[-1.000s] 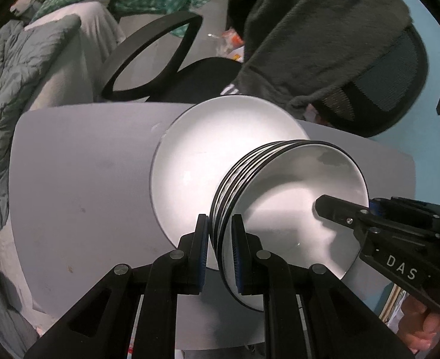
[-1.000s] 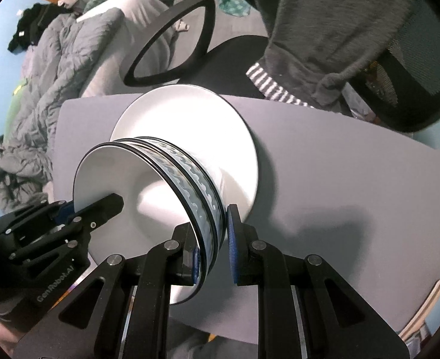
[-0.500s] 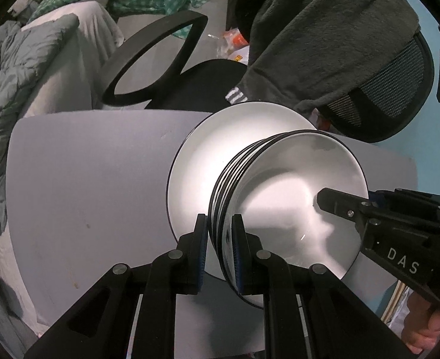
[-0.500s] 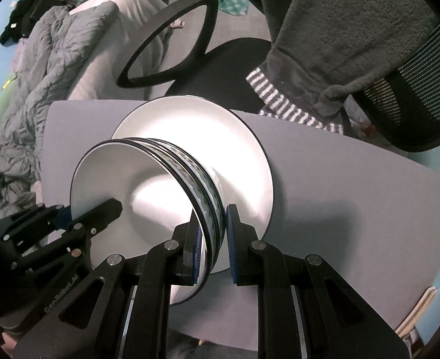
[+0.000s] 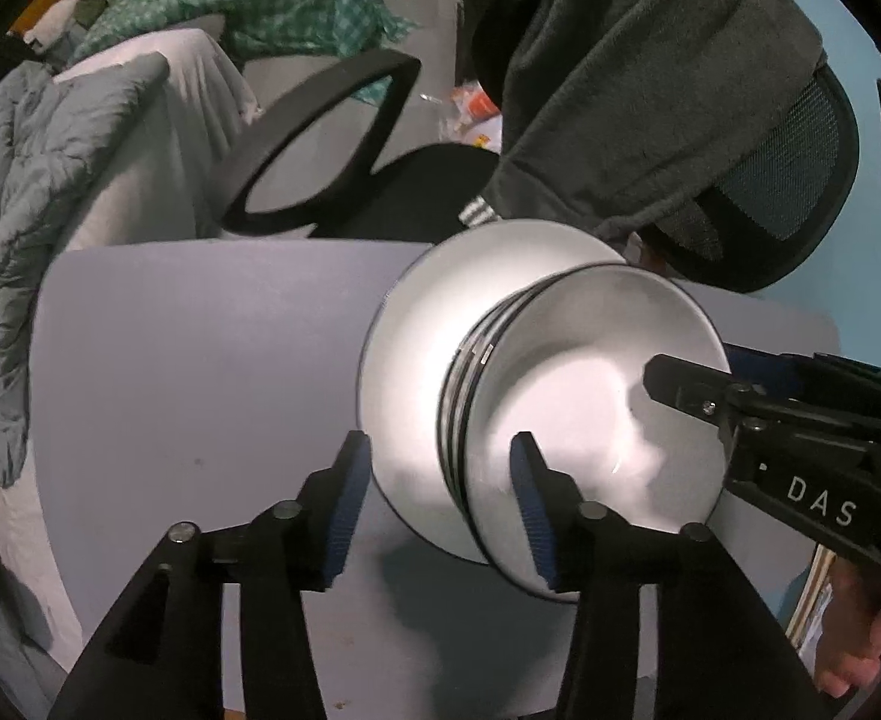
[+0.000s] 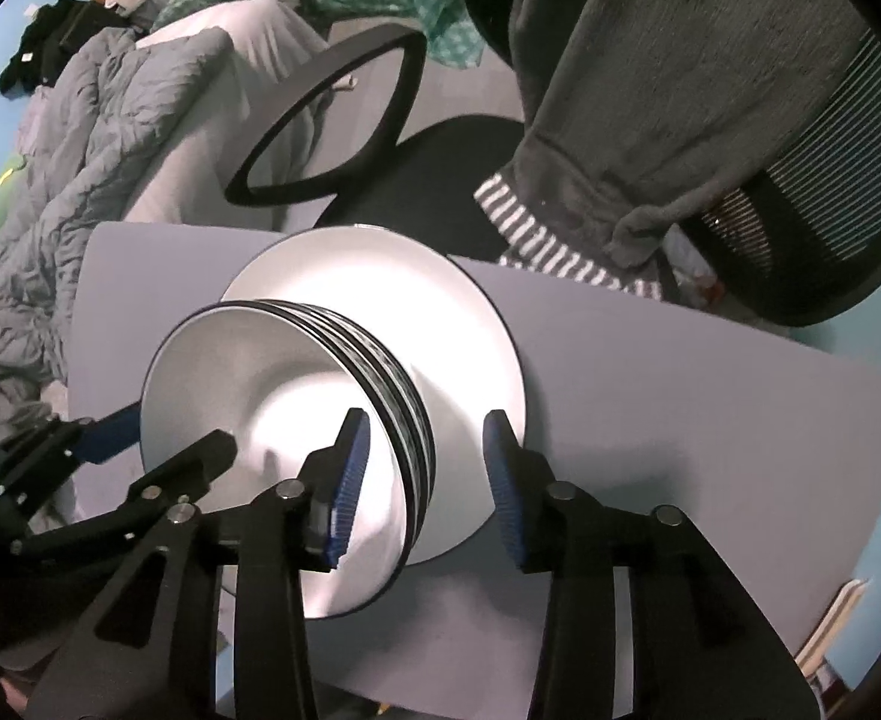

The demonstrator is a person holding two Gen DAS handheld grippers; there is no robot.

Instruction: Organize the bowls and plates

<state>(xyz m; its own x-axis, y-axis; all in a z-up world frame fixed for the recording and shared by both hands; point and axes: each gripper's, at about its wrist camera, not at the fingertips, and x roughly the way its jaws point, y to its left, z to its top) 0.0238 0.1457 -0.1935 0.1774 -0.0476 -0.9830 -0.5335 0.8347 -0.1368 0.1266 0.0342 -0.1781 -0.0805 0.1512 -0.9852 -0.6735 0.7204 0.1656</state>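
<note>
A stack of white bowls (image 5: pixel 590 396) with black rims sits on a wide white plate (image 5: pixel 440 300) on the grey table (image 5: pixel 200 360). My left gripper (image 5: pixel 440 456) points down over the stack's left rim; its jaws are opening, and the rim stands between the blue pads without touching either. In the right wrist view the bowls (image 6: pixel 272 396) rest on the plate (image 6: pixel 458 324). My right gripper (image 6: pixel 427 438) straddles the stack's right rim, also opening, its pads off the rim. Each view shows the other gripper across the bowls: the right gripper (image 5: pixel 704 366) and the left gripper (image 6: pixel 176 432).
A black office chair (image 5: pixel 332 138) with a grey garment (image 5: pixel 620 90) draped over its mesh back stands past the table's far edge. A bed with a grey duvet (image 6: pixel 80 180) lies to the left. Bare grey table (image 6: pixel 680 420) spreads to the right of the plate.
Both grippers, shut on the bowl stack's rims in the earlier frames, have spread their jaws and let go. The hands have hardly moved.
</note>
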